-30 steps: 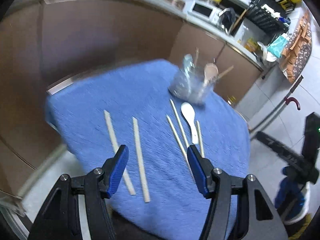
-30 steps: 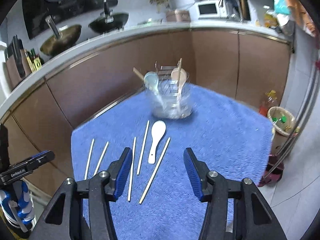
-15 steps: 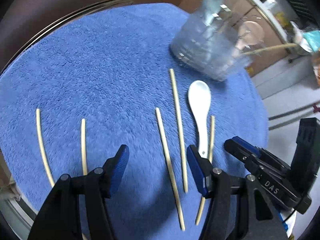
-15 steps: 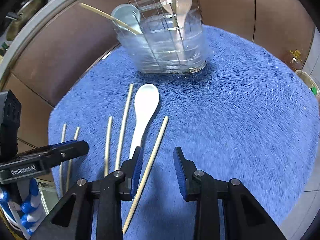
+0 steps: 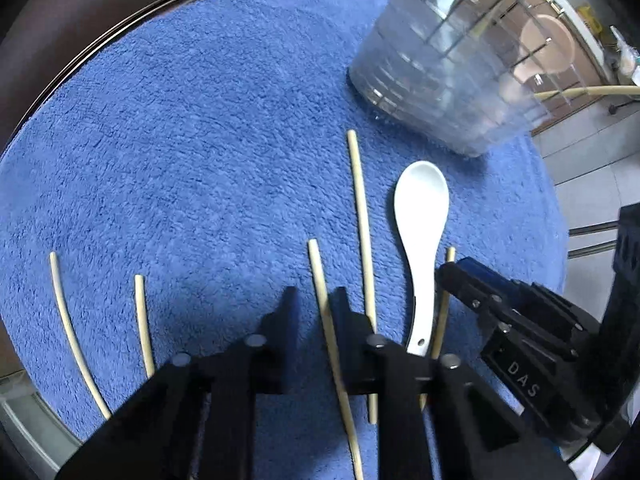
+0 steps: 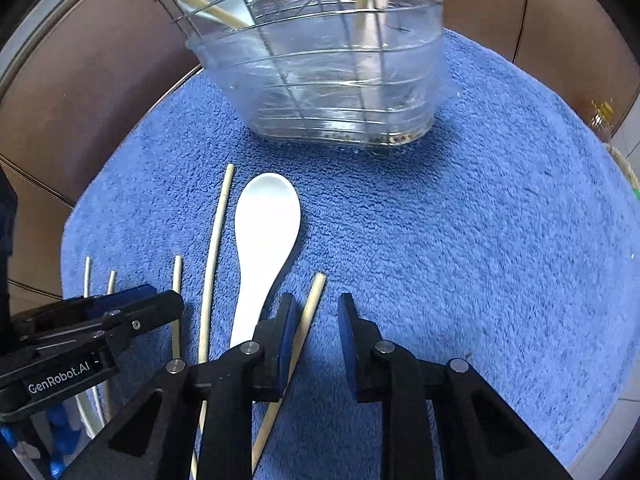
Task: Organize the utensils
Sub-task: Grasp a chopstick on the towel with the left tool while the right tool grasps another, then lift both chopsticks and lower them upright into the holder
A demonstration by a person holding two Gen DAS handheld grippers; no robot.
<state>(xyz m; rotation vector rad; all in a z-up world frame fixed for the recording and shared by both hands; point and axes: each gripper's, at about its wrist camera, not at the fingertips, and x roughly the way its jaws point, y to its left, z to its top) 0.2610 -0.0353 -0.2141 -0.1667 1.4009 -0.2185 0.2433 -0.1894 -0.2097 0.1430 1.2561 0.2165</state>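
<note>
A white ceramic spoon (image 5: pixel 420 240) (image 6: pixel 264 248) and several pale wooden chopsticks lie on a blue towel (image 5: pixel 200 140) (image 6: pixel 440 240). My left gripper (image 5: pixel 314 300) is low over the towel, its jaws narrowed around one chopstick (image 5: pixel 320 280) that runs between the fingers. My right gripper (image 6: pixel 314 308) is also low, its jaws narrowed with a gap; another chopstick (image 6: pixel 310 304) lies against its left finger. A clear utensil holder (image 6: pixel 332 72) (image 5: pixel 448 80) with a wire rack stands behind, with spoons and chopsticks in it.
Brown cabinet fronts (image 6: pixel 100 60) rise behind the towel's far edge. My right gripper shows at the right of the left wrist view (image 5: pixel 520 320); my left gripper shows at the left of the right wrist view (image 6: pixel 92 332). Tiled floor lies to the right (image 5: pixel 580 160).
Both grippers have dropped down and forward toward the towel. Both pairs of jaws have narrowed, the left around a chopstick and the right beside the chopstick right of the spoon.
</note>
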